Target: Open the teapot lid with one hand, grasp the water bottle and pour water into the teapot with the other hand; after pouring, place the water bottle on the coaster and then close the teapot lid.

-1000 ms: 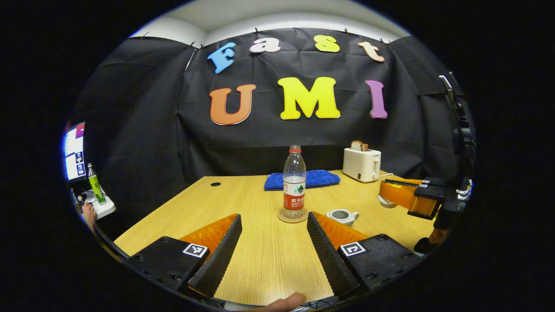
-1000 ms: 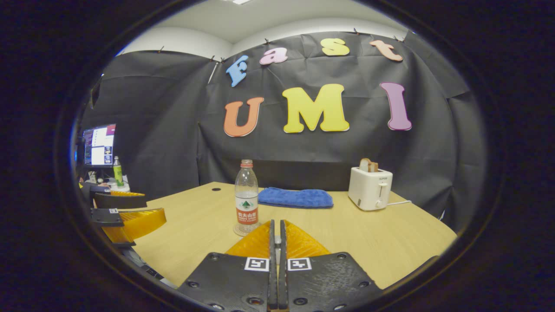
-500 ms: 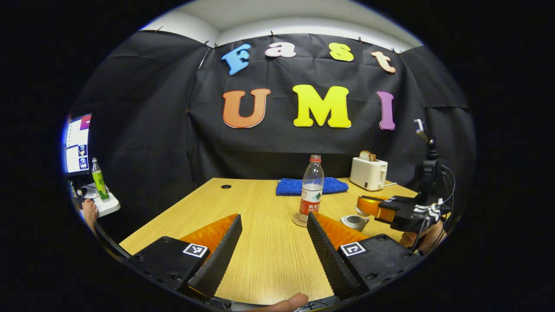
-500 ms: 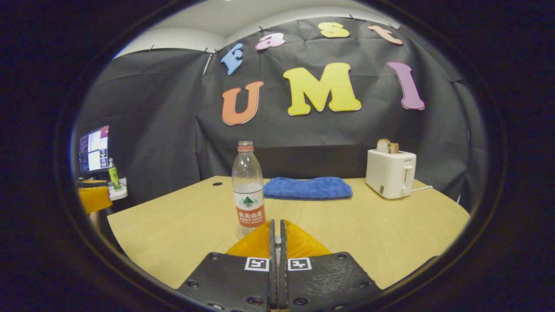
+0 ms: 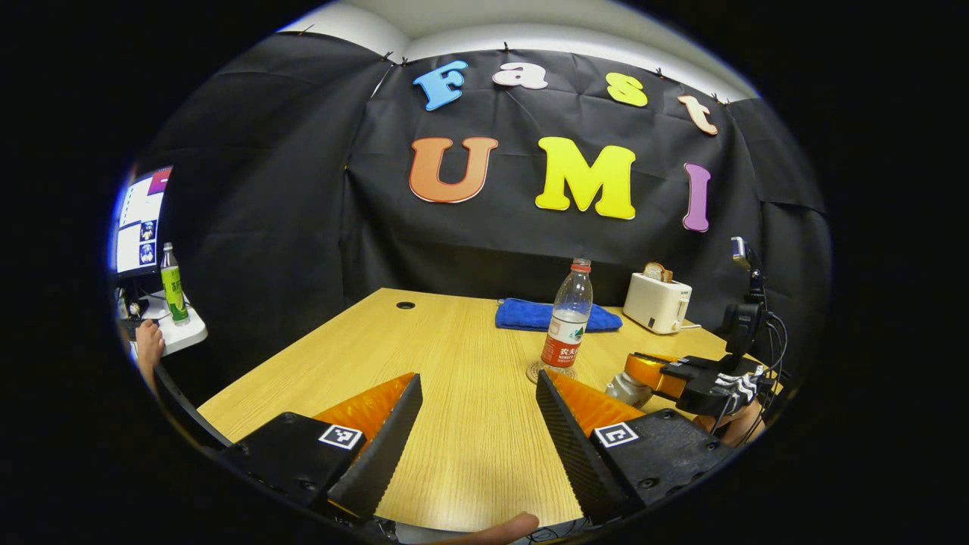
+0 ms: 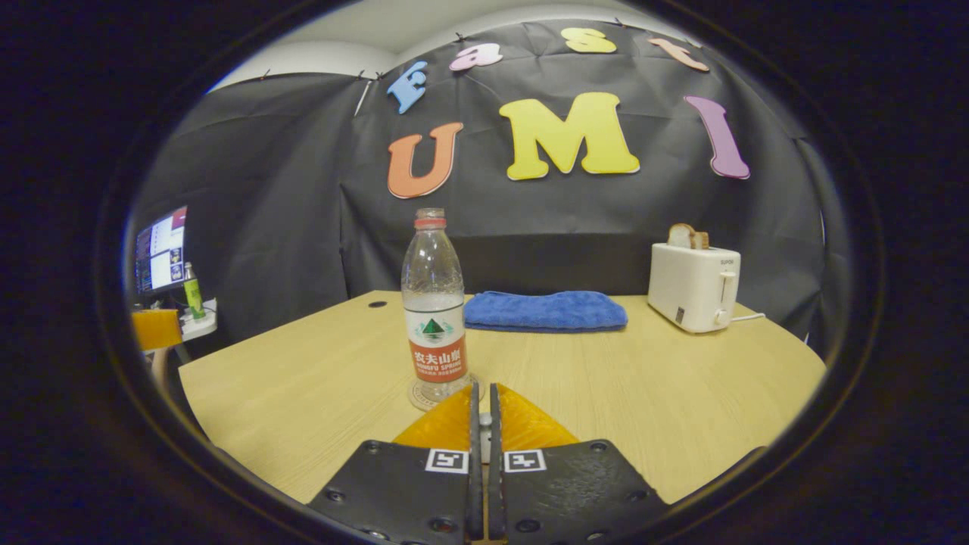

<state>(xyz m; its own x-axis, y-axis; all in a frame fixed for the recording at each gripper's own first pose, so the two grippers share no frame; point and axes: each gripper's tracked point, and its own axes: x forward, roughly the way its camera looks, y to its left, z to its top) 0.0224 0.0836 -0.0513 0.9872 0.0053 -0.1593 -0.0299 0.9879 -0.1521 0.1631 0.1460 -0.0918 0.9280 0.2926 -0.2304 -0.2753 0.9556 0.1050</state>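
The clear water bottle [image 5: 566, 325] [image 6: 433, 318] with a red label stands upright on a round coaster [image 5: 551, 372] [image 6: 424, 395] on the wooden table [image 5: 454, 356]. My left gripper [image 5: 477, 424] is open, well short of the bottle and to its left, with nothing between its fingers. The small white teapot [image 5: 622, 389] sits right of the coaster, partly hidden under my right gripper [image 5: 634, 372]. In the right gripper view my right gripper [image 6: 484, 390] is shut, with a pale sliver of the teapot lid [image 6: 484, 437] pinched between its fingers. The bottle is just ahead of it, to the left.
A folded blue towel [image 5: 556, 316] [image 6: 545, 310] lies at the table's far side, and a white toaster [image 5: 656, 301] [image 6: 695, 288] holding bread stands at the back right. Off the left edge are a monitor [image 5: 140, 223] and a green bottle [image 5: 172, 284].
My left gripper has drawn back and swung left, away from the bottle, still open. My right gripper has come down and forward with the lid onto the teapot beside the coaster.
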